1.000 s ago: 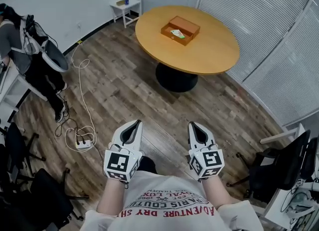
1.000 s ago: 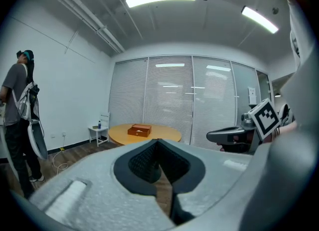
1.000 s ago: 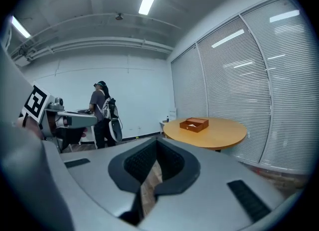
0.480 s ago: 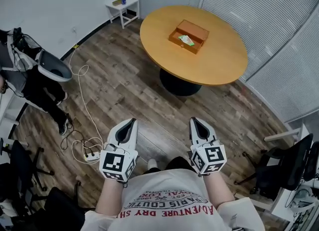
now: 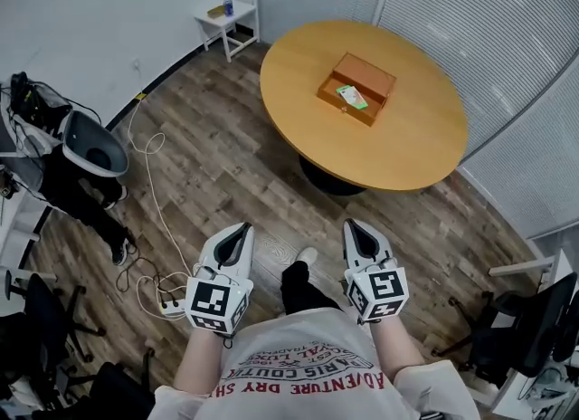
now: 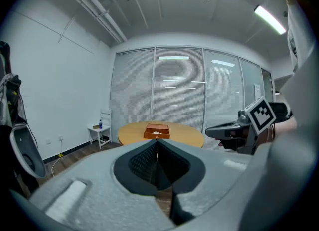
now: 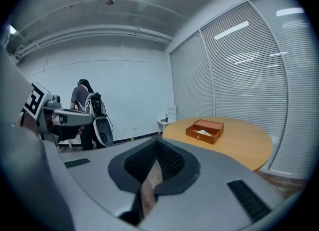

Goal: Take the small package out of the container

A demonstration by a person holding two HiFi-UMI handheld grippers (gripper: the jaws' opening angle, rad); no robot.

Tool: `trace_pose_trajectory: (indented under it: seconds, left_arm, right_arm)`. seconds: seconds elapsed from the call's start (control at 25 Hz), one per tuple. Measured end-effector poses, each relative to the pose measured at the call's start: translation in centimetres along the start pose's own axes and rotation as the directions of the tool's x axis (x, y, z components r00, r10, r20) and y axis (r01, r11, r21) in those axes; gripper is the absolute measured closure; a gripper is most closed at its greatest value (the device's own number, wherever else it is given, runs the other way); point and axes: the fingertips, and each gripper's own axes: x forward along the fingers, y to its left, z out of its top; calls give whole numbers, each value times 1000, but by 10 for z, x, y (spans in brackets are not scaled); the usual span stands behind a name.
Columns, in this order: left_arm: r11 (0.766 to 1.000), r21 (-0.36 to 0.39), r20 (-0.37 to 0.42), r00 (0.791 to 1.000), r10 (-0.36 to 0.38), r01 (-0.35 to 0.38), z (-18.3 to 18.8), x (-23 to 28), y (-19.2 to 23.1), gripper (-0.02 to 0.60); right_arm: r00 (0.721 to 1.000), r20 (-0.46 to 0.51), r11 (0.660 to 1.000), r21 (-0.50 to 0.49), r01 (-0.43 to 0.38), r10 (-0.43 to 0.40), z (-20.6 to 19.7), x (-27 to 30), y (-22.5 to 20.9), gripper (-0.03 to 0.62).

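Note:
An open orange-brown wooden box (image 5: 355, 90) sits on the round wooden table (image 5: 407, 142) across the room. A small white and green package (image 5: 351, 97) lies inside it. Both grippers are held low in front of my body, far from the table. The left gripper (image 5: 242, 227) and the right gripper (image 5: 350, 225) are shut with nothing between their jaws. The left gripper view looks past its own shut gripper (image 6: 157, 143) at the box (image 6: 157, 131). From the right gripper view, the box (image 7: 205, 129) and package (image 7: 202, 132) show beyond its shut gripper (image 7: 157, 143).
A white side chair (image 5: 231, 13) with a bottle stands by the far wall. Cables and a power strip (image 5: 163, 282) lie on the wood floor at left. A person with gear (image 5: 81, 151) stands at left. Office chairs (image 5: 520, 314) stand at lower right. Window blinds run behind the table.
The view has drawn a little closer to the table, and the box has shifted right in the picture. A foot has stepped forward. Both grippers stay shut and level.

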Motion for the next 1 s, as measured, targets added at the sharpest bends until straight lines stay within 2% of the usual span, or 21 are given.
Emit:
trace_pose_trajectory:
  seconds: [0.12,0.28,0.44,0.68,1.0]
  left_arm:
    - [1000,17,-11,1000,-10,10,16,50,21,571]
    - [999,39,-14,1000,-28,29,42,124,49,571]
    - [996,55,-18,997,-74,75,65,198,58,571]
    - [990,63,-19,991,-129,130,89,278,59,571]
    - [976,53,-49,977,-208,210,93,356,70,571]
  right_arm:
    - [1000,4,999,-36,-4,4,16,46,-27,586]
    - [1000,16,1000,-5,17,-17,40,106,-72,586]
    - [999,3,999,14,32,-32,55,150,-118,586]
    - [995,-17,995,44,95,-94,71,189,-181,586]
    - [981,-42,979,64,191,-189,78,225,-234,586]
